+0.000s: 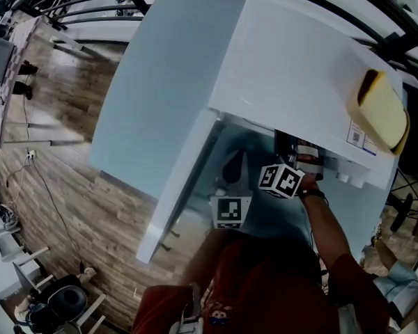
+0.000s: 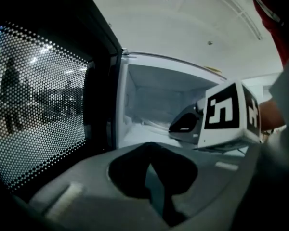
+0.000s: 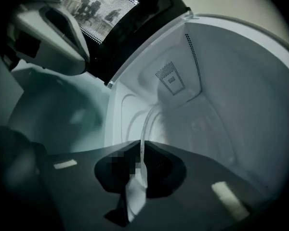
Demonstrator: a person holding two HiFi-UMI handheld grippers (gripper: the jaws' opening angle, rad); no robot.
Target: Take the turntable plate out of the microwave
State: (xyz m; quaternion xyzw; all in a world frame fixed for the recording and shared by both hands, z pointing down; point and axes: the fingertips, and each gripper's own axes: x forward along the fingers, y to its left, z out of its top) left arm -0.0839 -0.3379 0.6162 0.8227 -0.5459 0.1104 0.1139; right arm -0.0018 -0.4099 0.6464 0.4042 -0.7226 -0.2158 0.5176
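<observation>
While the door (image 1: 177,186) stands open at 9 o'clock of the microwave (image 1: 299,61), entries read as follows.

- Right gripper (image 3: 136,177): set inside the cavity (image 2: 159,100), jaws clamped on the near rim of the plate (image 3: 143,129). The rim arcs off toward 12 o'clock in its own view (clear glass, edges faint).
- Plate: inside the cavity, not yet out.
- Left gripper (image 2: 154,186): outside the cavity mouth, at 7 o'clock of the right one in the head view. Its jaws are all but together, with nothing between.
- Step in hand, as judged: grip made, withdrawal pending.
- Next move calls for a slight lift off the seat, then a level pull toward 6 o'clock, clear of the frame and door.
</observation>
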